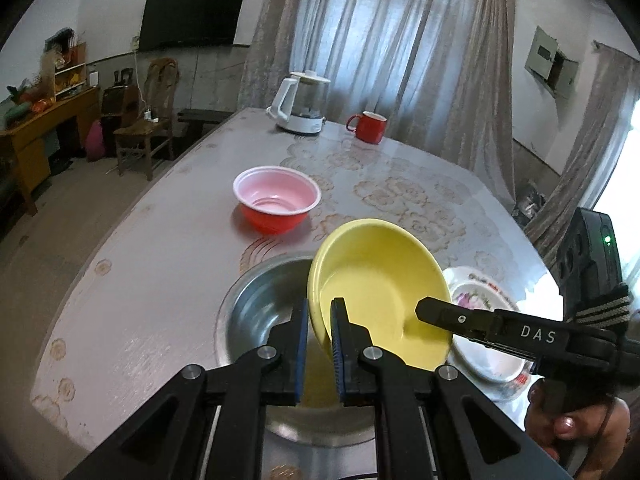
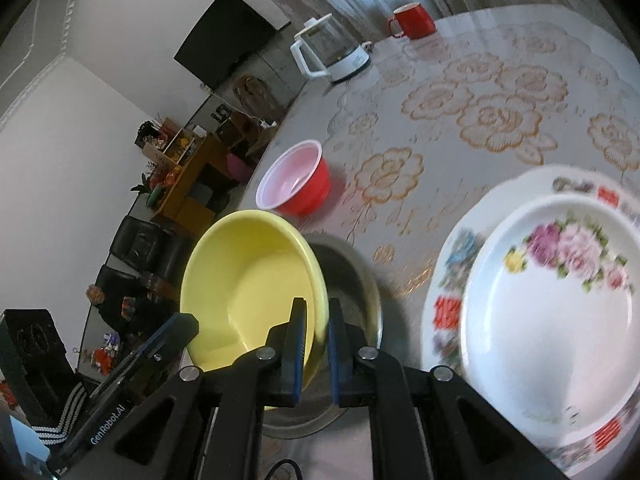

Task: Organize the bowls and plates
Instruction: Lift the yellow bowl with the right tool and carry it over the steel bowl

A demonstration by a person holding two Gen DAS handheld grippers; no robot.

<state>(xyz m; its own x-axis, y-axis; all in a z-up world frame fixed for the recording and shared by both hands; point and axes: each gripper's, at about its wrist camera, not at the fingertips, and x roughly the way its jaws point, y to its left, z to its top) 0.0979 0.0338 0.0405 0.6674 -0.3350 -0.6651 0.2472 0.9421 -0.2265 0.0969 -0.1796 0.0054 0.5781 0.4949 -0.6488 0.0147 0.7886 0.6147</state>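
A yellow bowl (image 1: 380, 292) is held tilted above a metal bowl (image 1: 256, 312) on the desk (image 1: 160, 280). Its rim is pinched on one side by the closed jaws of the left gripper (image 1: 320, 320) and on the other by those of the right gripper (image 2: 318, 320). A flowered plate (image 2: 552, 300) lies just beside the metal bowl, and a red bowl (image 1: 277, 198) stands farther off.

"DAS" on right claw (image 1: 434, 314), "GenRobot.AI" on left claw (image 2: 176, 326), plate lettering seemingly unreadable
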